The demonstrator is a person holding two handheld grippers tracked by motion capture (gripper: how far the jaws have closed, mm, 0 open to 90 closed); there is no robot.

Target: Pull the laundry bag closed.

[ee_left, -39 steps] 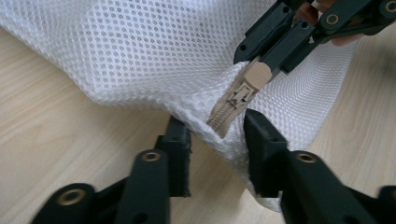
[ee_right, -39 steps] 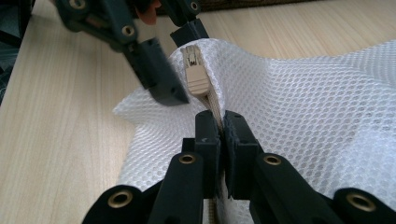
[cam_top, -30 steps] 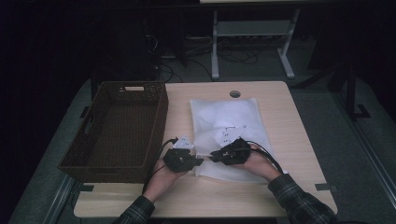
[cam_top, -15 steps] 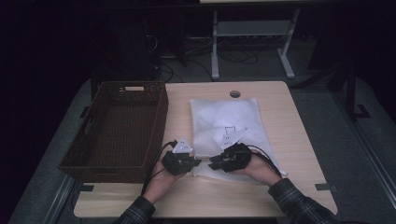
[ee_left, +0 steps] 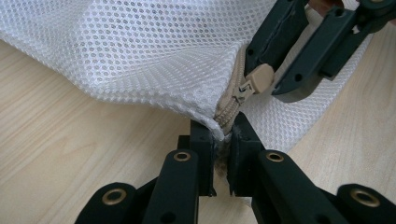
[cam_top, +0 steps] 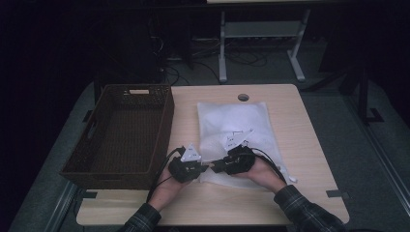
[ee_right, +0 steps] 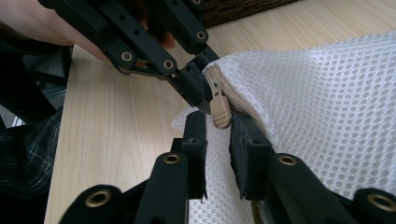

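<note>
Near the front edge of the table [cam_top: 309,159], toward its middle, the left gripper [cam_top: 202,168] is held by the person's left hand [cam_top: 167,186]. Its jaws are nearly closed and are clamped on the corner of the white mesh bag [cam_top: 234,130], right at the end of the beige zipper [ee_left: 231,105]; mesh and zipper tape are pinched between the pads in the left gripper view.

Just beside it, the right gripper [cam_top: 216,167] is held by the right hand [cam_top: 261,171], its jaws pointing at the left gripper's tips. Its jaws have just been closing. In the right gripper view the zipper pull [ee_right: 219,109] is seen between the two tips, which are narrowly parted; whether the pads already press on the pull cannot be told.

The mesh bag is spread flat from this near corner toward the far edge of the table, right of centre.

On the left side of the table a dark woven basket [cam_top: 96,140] is set, overhanging the left edge and apart from the bag.
</note>
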